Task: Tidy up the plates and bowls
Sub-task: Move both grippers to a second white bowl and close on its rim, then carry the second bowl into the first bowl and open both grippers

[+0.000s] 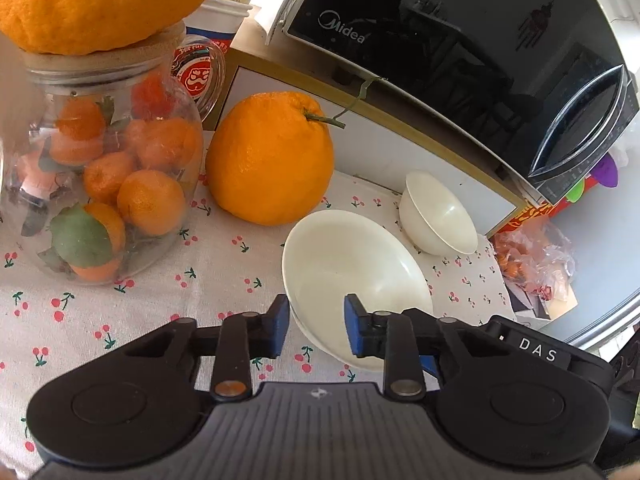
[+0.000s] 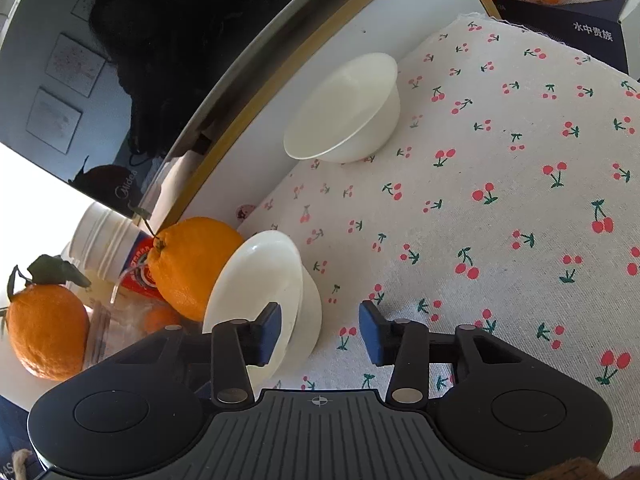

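Here the left gripper has its two blue-padded fingers spread apart, holding nothing; the near rim of the large white bowl sits in the gap between them, though whether a pad touches it I cannot tell. Just beyond that bowl, up and to the right of the fingers, a small white bowl stands apart from it, close against the white shelf front. So there are two bowls, both on the cherry-print cloth.

The right gripper is likewise released, its fingers wide with bare cloth between them. The large bowl lies just past its left finger, which overlaps the rim in this view; the small bowl is well ahead, near the shelf.

Further out from the left fingers, one big orange rests beside the large bowl's far-left side. Left of that stands one glass jar filled with small oranges, a second big orange sitting on its lid. Behind are a glass mug and a stack of paper cups. Above the shelf sits one black microwave.
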{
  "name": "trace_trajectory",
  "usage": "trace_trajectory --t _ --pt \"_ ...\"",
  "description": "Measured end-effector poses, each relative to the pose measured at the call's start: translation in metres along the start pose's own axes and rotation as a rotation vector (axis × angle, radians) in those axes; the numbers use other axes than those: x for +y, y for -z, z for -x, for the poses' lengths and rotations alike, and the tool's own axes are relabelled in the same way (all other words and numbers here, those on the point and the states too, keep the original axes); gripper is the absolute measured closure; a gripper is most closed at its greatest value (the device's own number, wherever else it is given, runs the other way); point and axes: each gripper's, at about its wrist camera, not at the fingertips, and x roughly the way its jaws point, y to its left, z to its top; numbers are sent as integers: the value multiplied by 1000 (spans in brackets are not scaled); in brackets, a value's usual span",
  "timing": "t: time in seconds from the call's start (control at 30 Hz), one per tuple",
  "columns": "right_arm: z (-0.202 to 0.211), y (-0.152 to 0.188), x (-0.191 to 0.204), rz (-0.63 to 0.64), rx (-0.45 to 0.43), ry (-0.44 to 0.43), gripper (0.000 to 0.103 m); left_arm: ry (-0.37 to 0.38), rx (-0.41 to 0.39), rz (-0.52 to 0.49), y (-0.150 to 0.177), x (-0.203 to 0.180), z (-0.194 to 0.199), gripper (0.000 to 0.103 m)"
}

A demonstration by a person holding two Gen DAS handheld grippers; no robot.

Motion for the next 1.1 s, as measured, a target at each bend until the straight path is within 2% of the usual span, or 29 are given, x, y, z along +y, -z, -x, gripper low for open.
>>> trace_trajectory --t 0.1,0.23,0.5,1.1 --pt "-1 1 4 30 -2 -3 78 -22 -2 -5 0 -3 -3 87" --pt "0 1 10 72 -4 -7 88 -28 0 10 0 0 -5 91" --pt "4 0 24 118 -5 -2 88 -50 -8 2 -2 -4 6 91" --pt "46 14 61 184 27 -48 88 -96 -20 43 0 -9 76 91"
